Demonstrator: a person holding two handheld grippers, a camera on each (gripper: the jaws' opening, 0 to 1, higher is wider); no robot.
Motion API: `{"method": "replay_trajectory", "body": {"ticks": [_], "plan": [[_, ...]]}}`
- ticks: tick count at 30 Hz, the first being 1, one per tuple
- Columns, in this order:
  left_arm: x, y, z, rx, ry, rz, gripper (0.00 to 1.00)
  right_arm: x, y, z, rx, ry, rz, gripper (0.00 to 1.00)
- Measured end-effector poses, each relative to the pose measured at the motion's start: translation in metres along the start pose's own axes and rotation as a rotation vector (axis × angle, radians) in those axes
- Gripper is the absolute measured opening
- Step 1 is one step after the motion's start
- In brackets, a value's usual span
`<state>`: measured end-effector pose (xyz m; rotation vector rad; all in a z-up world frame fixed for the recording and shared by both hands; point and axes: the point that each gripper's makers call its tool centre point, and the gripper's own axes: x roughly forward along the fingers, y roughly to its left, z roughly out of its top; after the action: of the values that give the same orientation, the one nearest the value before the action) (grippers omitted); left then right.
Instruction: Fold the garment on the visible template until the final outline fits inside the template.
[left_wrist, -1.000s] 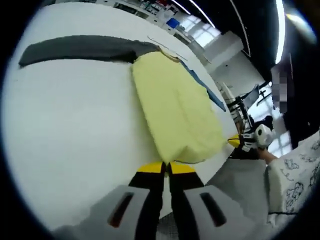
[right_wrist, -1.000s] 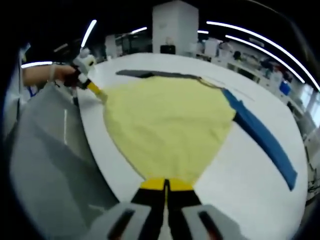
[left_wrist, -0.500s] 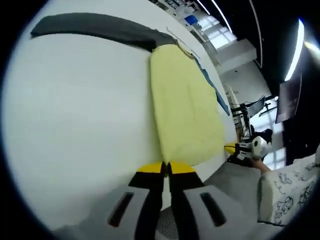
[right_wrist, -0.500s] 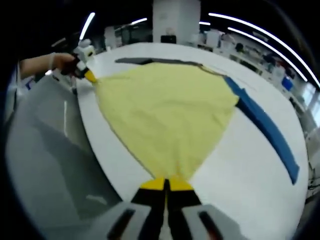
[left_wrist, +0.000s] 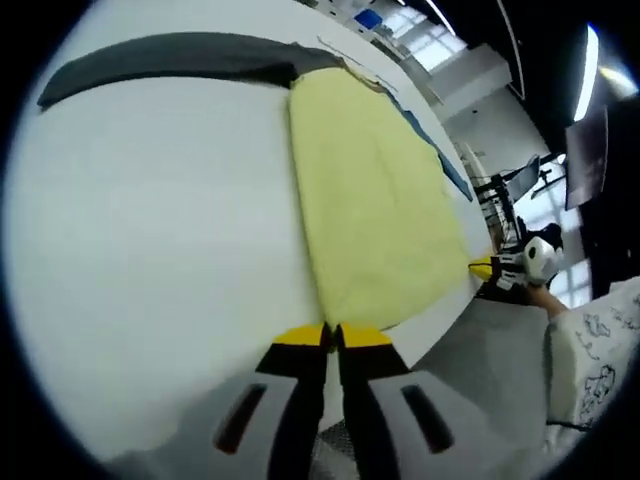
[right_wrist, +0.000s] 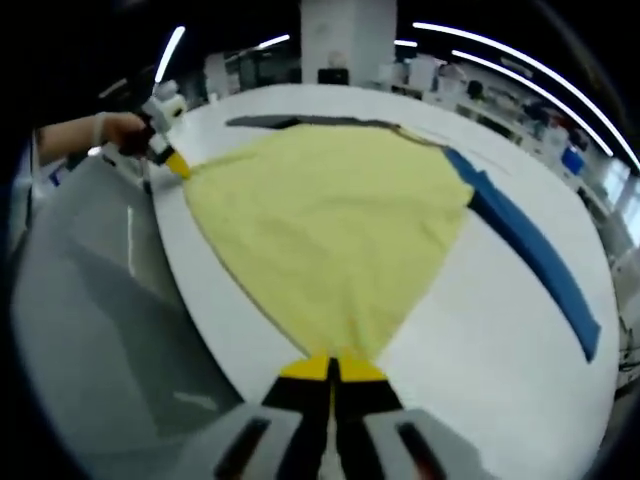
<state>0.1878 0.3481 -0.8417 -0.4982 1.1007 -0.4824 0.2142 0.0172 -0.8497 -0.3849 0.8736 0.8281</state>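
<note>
A yellow garment (right_wrist: 330, 230) lies spread flat on the white surface (left_wrist: 150, 250), stretched between two corners near the edge closest to the person. The left claw (left_wrist: 333, 336) is clenched on one near corner of the cloth, and the right claw (right_wrist: 331, 368) is clenched on the other. In the right gripper view the left claw appears at the far corner, held by a hand (right_wrist: 110, 130). A dark grey strip (left_wrist: 170, 55) and a blue strip (right_wrist: 530, 250) border the garment on the surface.
</note>
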Motion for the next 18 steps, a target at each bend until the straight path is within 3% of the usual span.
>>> {"method": "replay_trajectory", "body": {"ticks": [2, 4, 6, 7, 9, 12, 15, 16, 18], "plan": [[-0.002, -0.002, 0.002, 0.000, -0.025, -0.012, 0.09, -0.003, -0.001, 0.011, 0.067, -0.063, 0.007, 0.02], [-0.005, -0.003, 0.008, 0.004, -0.072, -0.027, 0.19, -0.007, -0.007, 0.014, 0.110, -0.085, 0.001, 0.07], [-0.009, -0.007, 0.014, 0.021, -0.127, -0.030, 0.27, -0.011, -0.017, 0.021, 0.100, -0.124, -0.019, 0.12], [-0.011, -0.012, 0.021, 0.071, -0.173, -0.045, 0.30, -0.014, -0.021, 0.024, 0.102, -0.138, -0.033, 0.16], [-0.014, -0.024, 0.028, 0.102, -0.238, -0.059, 0.38, -0.016, -0.027, 0.029, 0.086, -0.174, -0.033, 0.32], [-0.019, -0.022, 0.040, 0.144, -0.303, -0.061, 0.56, -0.018, -0.034, 0.034, 0.116, -0.213, -0.041, 0.54], [-0.023, -0.027, 0.043, 0.211, -0.317, -0.025, 0.67, -0.021, -0.040, 0.042, 0.209, -0.274, -0.043, 0.70], [-0.025, -0.025, 0.048, 0.273, -0.340, -0.006, 0.70, -0.022, -0.043, 0.043, 0.252, -0.285, -0.036, 0.77], [-0.025, -0.026, 0.049, 0.277, -0.353, -0.006, 0.82, -0.022, -0.052, 0.043, 0.304, -0.307, -0.040, 0.88]]}}
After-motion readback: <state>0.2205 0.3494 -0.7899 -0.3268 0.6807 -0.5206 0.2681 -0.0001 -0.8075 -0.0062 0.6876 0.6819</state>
